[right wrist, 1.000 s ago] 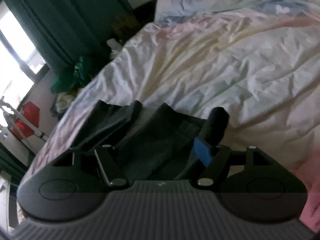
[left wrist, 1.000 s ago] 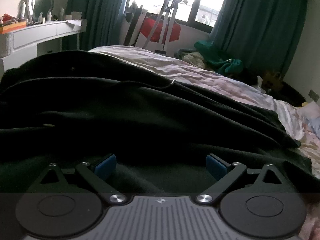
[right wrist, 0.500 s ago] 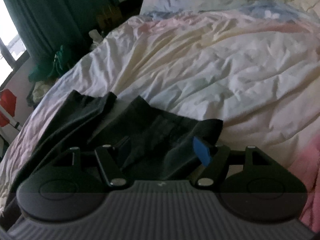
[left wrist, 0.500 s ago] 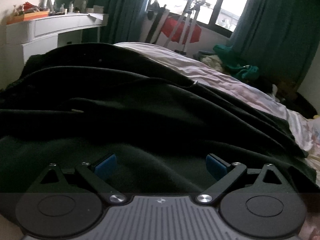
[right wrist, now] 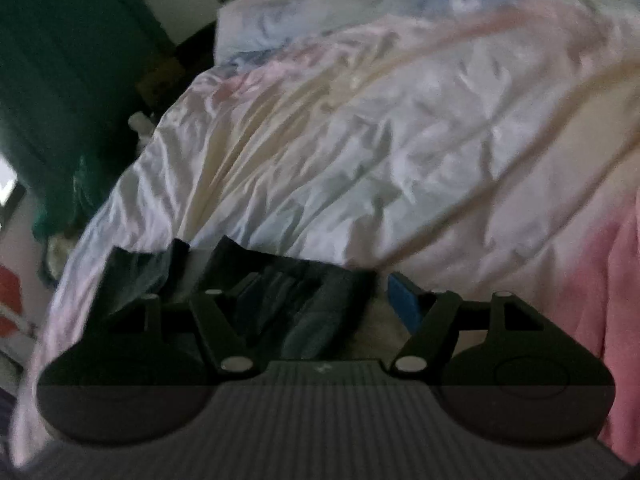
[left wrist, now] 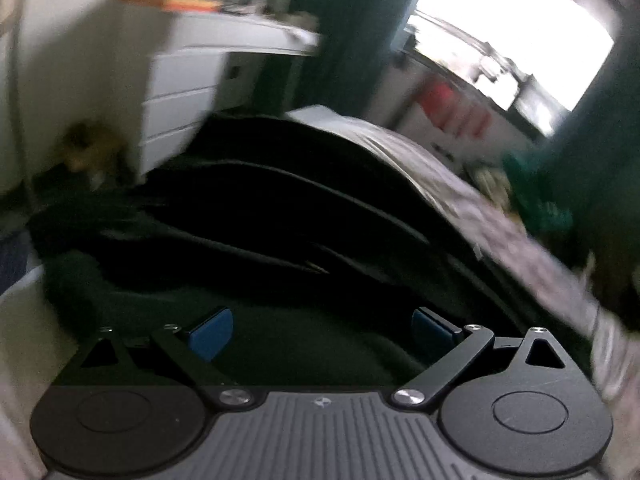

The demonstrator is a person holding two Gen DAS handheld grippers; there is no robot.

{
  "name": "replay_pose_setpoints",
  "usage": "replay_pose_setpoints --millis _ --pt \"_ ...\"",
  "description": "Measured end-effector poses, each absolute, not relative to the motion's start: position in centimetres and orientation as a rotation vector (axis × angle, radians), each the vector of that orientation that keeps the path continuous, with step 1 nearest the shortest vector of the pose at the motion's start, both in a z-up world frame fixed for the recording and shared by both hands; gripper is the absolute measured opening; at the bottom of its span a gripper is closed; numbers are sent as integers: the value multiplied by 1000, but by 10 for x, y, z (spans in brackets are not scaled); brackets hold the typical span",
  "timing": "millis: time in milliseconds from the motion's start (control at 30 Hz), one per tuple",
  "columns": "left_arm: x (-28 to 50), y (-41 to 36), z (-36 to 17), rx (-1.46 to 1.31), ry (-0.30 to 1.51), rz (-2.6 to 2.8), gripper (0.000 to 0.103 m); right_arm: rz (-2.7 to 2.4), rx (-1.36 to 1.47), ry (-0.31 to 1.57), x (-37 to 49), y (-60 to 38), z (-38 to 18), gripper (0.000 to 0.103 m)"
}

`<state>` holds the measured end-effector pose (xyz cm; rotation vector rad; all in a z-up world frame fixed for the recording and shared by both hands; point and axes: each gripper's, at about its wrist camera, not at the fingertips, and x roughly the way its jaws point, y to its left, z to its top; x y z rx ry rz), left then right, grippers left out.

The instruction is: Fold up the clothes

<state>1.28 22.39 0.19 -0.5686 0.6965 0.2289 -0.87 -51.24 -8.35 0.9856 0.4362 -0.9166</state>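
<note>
Left gripper [left wrist: 322, 330]: fingers spread wide, blue pads [left wrist: 210, 334] well apart, nothing between them but dark cloth below. Low over a black garment [left wrist: 280, 216] lying in long folds across the bed [left wrist: 472, 208]. Blurred view (whole frame tilted and smeared). Beyond the garment, a white dresser [left wrist: 188, 92] at upper left, dark green curtain [left wrist: 348, 20] beside a bright window [left wrist: 516, 36], something red [left wrist: 452, 108] under the window, a green heap [left wrist: 540, 200] at right.

Right gripper [right wrist: 316, 300]: fingers apart, one blue pad [right wrist: 404, 300] visible on the right, the left one hidden by dark cloth. Edge of the garment [right wrist: 296, 300] bunched between the fingers, nearer the left one; a gap of pale sheet [right wrist: 380, 320] showing between cloth and right pad, so not clamped. Rest of the view filled with rumpled pastel bedding [right wrist: 380, 140], pink at far right, curtain [right wrist: 60, 60] at upper left.
</note>
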Motion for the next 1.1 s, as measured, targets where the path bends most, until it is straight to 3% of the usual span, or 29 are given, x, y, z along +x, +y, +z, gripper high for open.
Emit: replay_pose_setpoints --millis 167,400,533,667,733,833,900,967,1100 --pt "-11 301 7 -749 758 339 98 -807 1193 469 -9 -522 -107 73" --pt "-17 361 -37 -917 845 482 98 -777 1142 456 7 -510 -105 71" --pt "-13 370 -55 -955 850 474 94 -782 1116 455 12 -511 -104 61" --pt "-11 378 -62 -1026 822 403 76 -784 1112 489 18 -513 -108 35" --pt "-13 381 -62 -1066 793 361 72 -785 1097 483 19 -513 -107 22" --pt "-13 385 -64 -1134 769 316 58 -771 1057 473 21 -512 -104 11" --pt "-15 390 -68 -1155 777 321 31 -760 1033 465 22 -511 -101 8" --pt "-13 390 -66 -1092 810 331 14 -752 1003 448 23 -509 -97 7" --pt "-20 387 -38 -1004 799 319 9 -737 967 389 14 -508 -83 7"
